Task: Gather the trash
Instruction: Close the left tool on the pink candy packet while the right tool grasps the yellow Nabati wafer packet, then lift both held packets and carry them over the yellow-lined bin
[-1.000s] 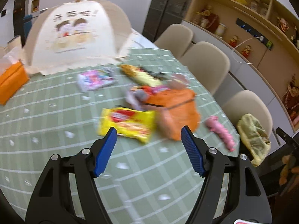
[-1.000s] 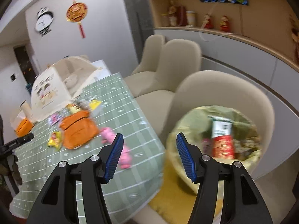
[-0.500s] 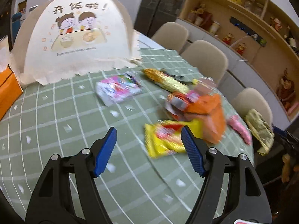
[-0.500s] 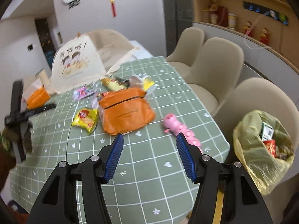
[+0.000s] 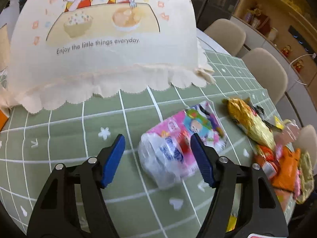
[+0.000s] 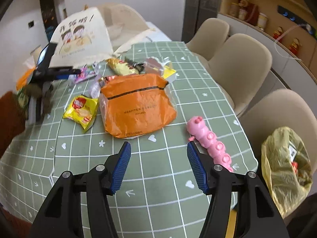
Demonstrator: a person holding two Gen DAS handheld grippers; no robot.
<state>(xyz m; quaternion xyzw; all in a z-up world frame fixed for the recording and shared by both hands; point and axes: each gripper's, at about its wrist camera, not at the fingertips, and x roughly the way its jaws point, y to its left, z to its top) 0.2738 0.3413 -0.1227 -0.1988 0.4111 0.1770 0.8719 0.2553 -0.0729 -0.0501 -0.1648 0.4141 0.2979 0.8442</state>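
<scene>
Wrapper point(image 5: 184, 144), pink and crinkled, lies on the green checked tablecloth point(image 5: 65, 138) right at the left gripper point(image 5: 157, 158), and its near end is smeared by blur; the printing cannot be read. The right blue pad cuts across its right part, so whether pad and plastic touch cannot be told. The left gripper's jaws stand wide apart, nothing clamped between them. Just beyond to the right lies a gold foil wrapper point(image 5: 249, 124); further items at the frame edge blur together. Behind stands the cream food cover point(image 5: 103, 59). The right gripper point(image 6: 158, 166) is also spread wide and empty, well short of the orange bag point(image 6: 136, 107), with the yellow snack packet point(image 6: 82, 111) beside that. The pink caterpillar toy point(image 6: 210, 140) is partly hidden behind its right finger. The yellow trash bag point(image 6: 285, 168) hangs off the table edge, near a chair.
</scene>
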